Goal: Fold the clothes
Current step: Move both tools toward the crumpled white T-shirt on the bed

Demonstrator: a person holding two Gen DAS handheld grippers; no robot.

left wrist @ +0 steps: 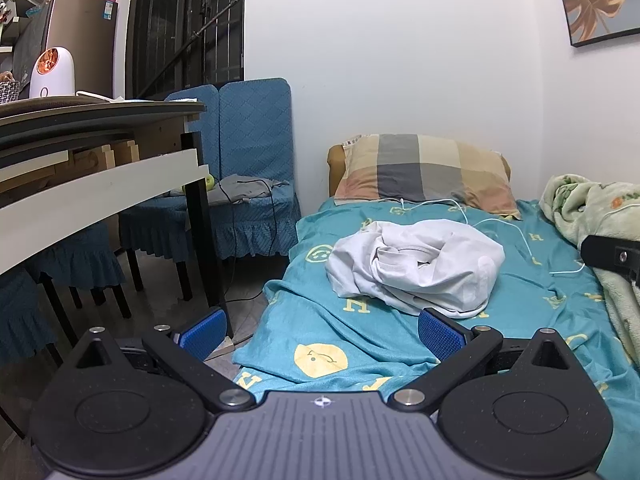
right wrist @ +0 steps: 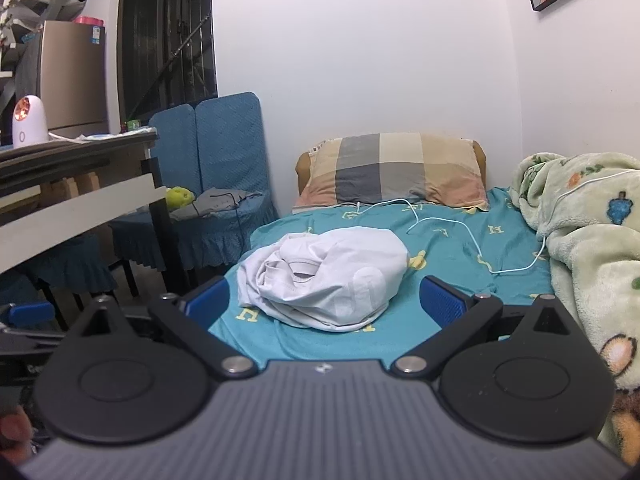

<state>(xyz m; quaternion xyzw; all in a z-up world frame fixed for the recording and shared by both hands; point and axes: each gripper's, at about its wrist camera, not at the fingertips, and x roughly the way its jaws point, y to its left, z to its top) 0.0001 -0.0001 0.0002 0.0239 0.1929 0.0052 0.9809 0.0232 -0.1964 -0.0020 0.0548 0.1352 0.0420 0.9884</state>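
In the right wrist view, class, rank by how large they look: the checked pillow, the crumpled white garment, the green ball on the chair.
1. Checked pillow and crumpled white garment: they look alike in size, and the garment lies nearer the camera, so I won't rank them.
2. Green ball: clearly the smallest.

We see two tools that look the same. The left gripper (left wrist: 321,336) and the right gripper (right wrist: 325,305) each have a grey ribbed body, two round black discs, black arms with shiny silver screws, and bumpy blue pads (left wrist: 439,334) on the jaws.
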